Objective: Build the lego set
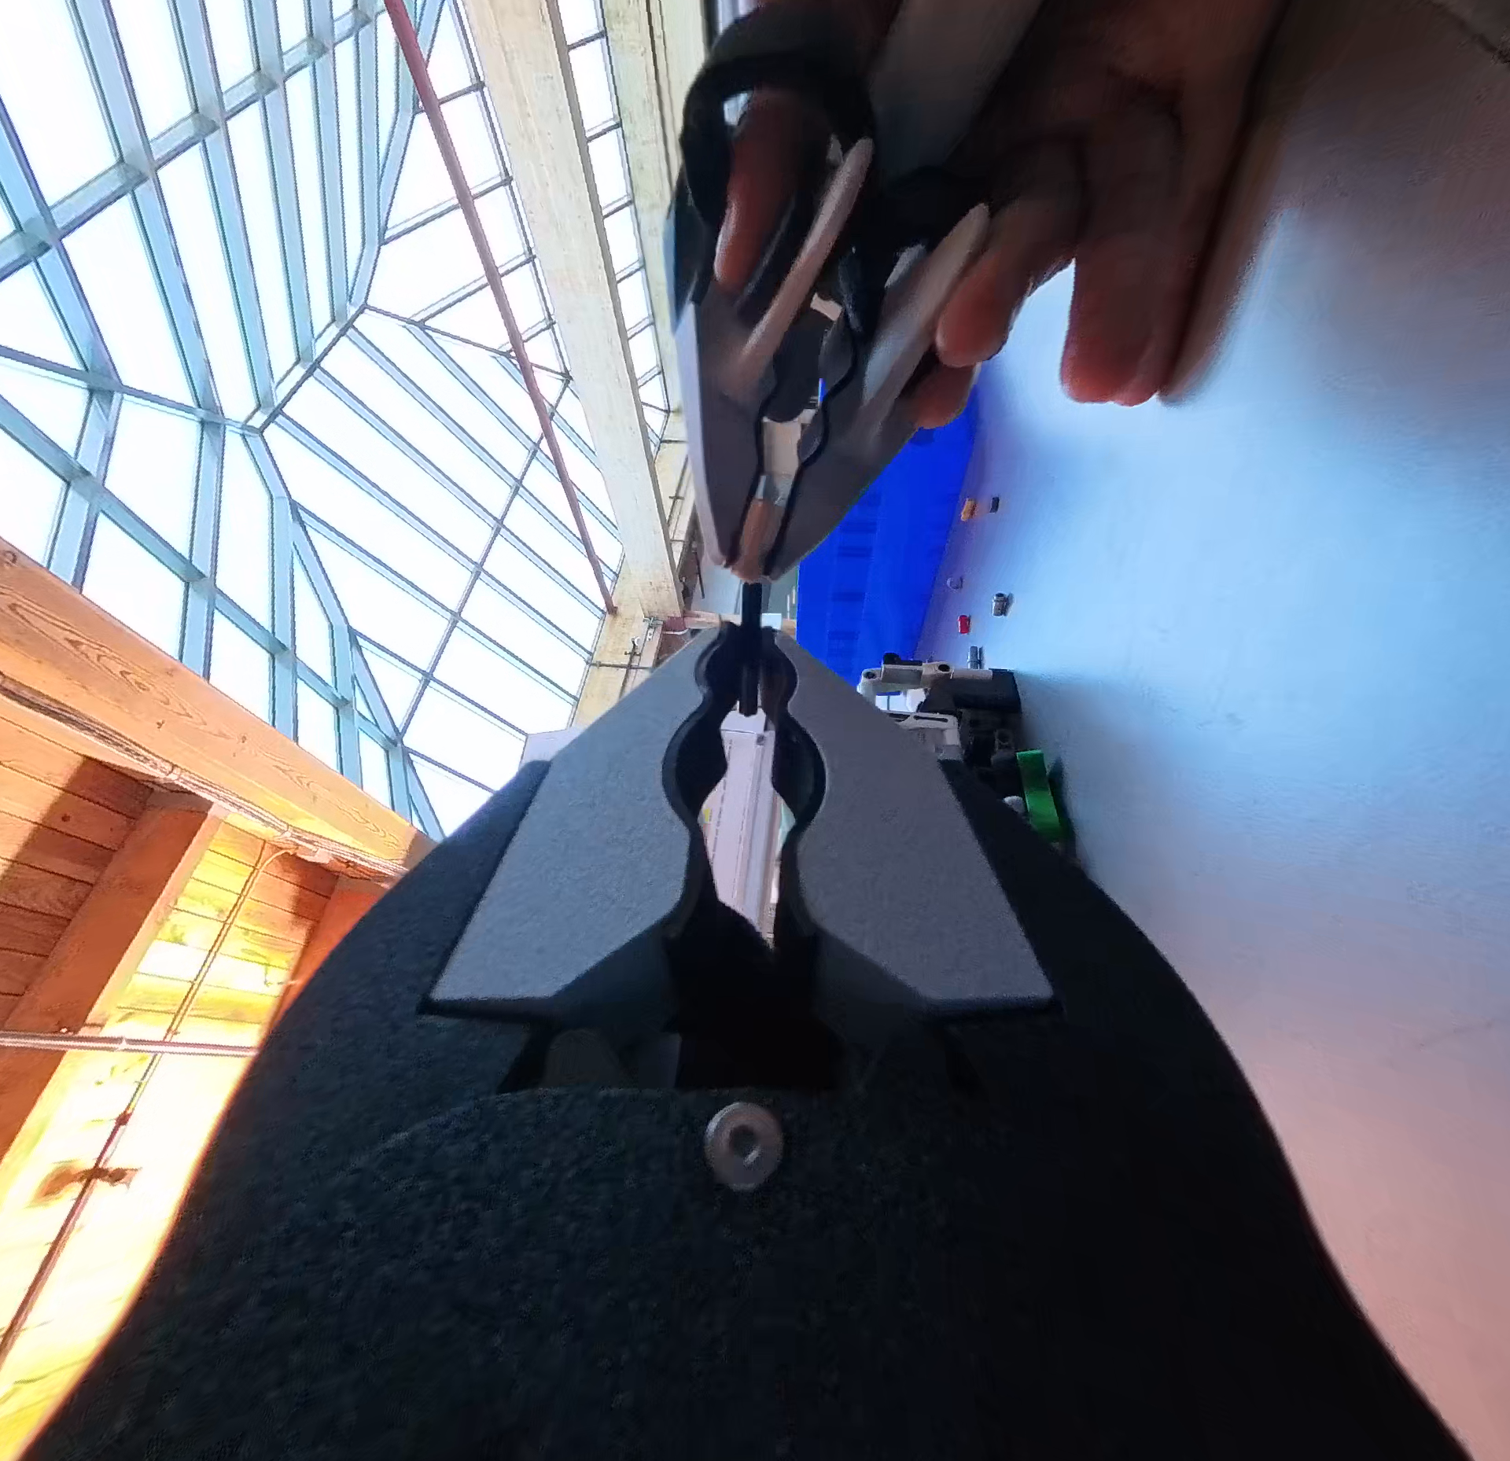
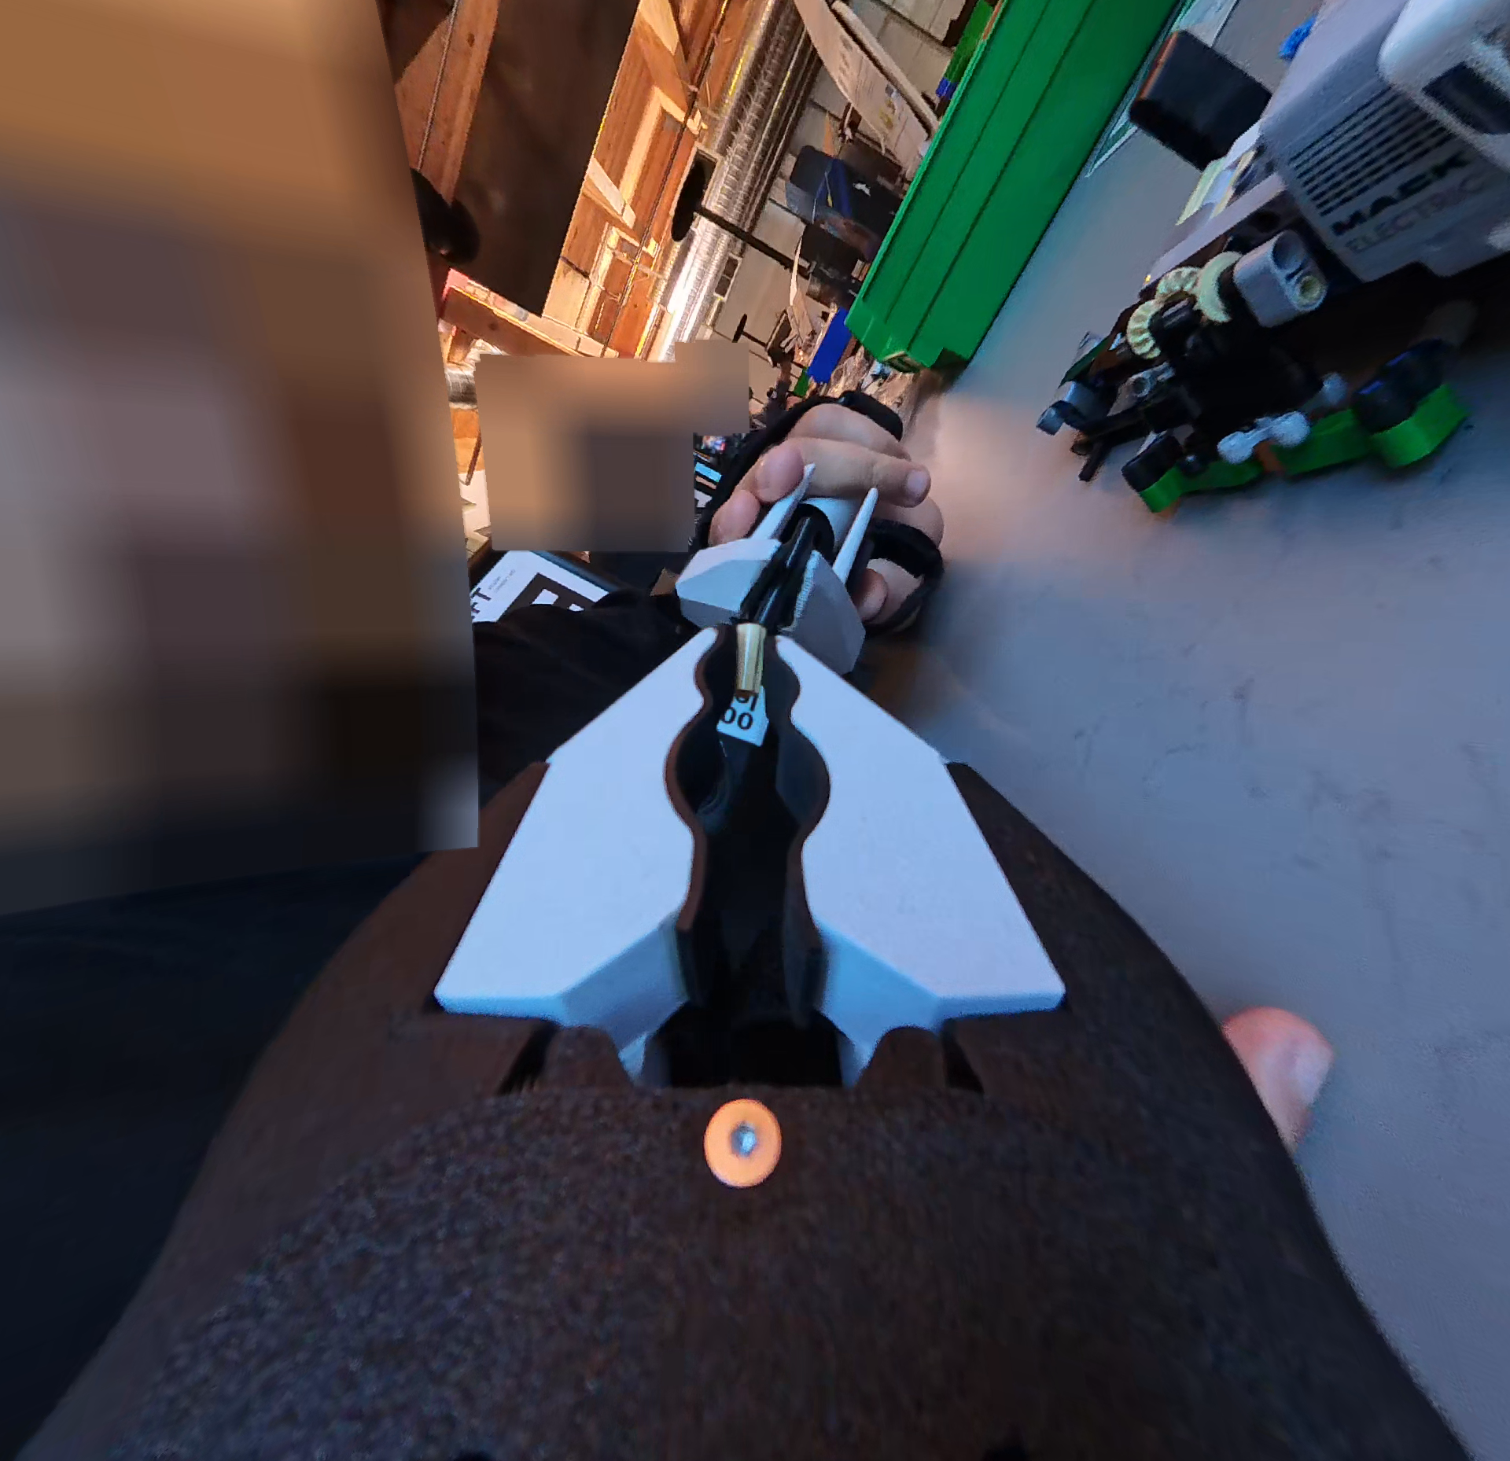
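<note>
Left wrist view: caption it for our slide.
Left gripper and right gripper meet tip to tip on a thin black axle.

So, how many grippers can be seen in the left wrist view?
2. The left gripper fills the bottom, shut on a black rod; the right gripper enters from the top, shut on a tan piece.

My left hand-held gripper is pinched nearly closed at the tips, and my right hand-held gripper is pinched the same way. The two meet tip to tip, nose against nose, both raised off the worktop and tilted. Far along each view I see the opposite hand: my right hand and my left hand, fingers wrapped around the handles.
</note>
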